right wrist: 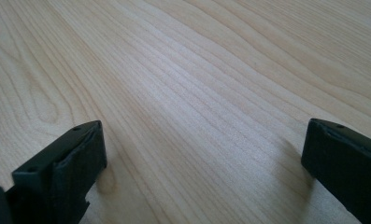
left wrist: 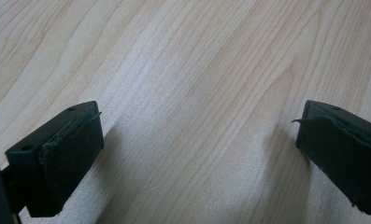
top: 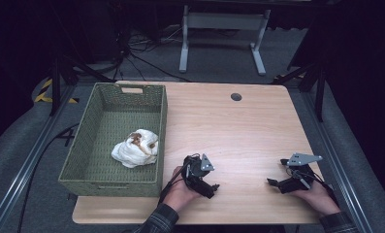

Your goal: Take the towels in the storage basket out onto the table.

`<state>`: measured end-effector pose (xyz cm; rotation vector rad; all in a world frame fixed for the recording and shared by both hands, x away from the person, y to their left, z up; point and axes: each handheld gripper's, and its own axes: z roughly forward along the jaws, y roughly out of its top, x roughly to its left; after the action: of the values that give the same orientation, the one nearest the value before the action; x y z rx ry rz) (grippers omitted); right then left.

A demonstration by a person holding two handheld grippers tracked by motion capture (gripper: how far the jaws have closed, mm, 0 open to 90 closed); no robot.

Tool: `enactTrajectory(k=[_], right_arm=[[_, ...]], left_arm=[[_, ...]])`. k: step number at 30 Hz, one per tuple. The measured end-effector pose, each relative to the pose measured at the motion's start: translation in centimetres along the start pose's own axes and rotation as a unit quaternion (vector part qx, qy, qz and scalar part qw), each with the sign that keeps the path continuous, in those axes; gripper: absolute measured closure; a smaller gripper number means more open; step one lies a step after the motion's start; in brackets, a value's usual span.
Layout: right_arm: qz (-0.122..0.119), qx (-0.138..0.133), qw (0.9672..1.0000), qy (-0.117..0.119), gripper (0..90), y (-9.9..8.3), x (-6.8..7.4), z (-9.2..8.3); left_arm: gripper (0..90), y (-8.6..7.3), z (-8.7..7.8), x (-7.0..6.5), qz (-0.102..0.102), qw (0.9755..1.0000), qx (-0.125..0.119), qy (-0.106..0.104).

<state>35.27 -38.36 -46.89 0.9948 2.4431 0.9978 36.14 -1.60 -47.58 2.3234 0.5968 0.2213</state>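
Left hand point(top: 180, 191): lower centre of the high view, forearm entering from the bottom edge, sleeve at the wrist.
Left gripper point(top: 214, 187): pointed toward frame right; jaws stood wide apart, nothing between them.
Right hand point(top: 318, 196): lower right of the high view.
Right gripper point(top: 271, 182): pointed toward frame left; jaws wide apart, gap bare.

Left tongs point(top: 203, 180) and right tongs point(top: 283, 178), both matt black, each topped by a grey three-cornered plate and trailing a black cable. Jaw pads are rectangular, with small screw holes on top. Both wrists, nearest the table point(top: 238, 131) front edge, wear dark plaid sleeves.
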Motion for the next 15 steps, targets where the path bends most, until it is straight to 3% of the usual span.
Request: enactTrajectory(k=[15], right_arm=[[0.000, 0.000, 1.0000, 0.000, 0.3, 0.01, 0.01, 0.00]], left_arm=[[0.2, -0.01, -0.09, 0.28, -0.001, 1.0000, 0.004, 0.001]])
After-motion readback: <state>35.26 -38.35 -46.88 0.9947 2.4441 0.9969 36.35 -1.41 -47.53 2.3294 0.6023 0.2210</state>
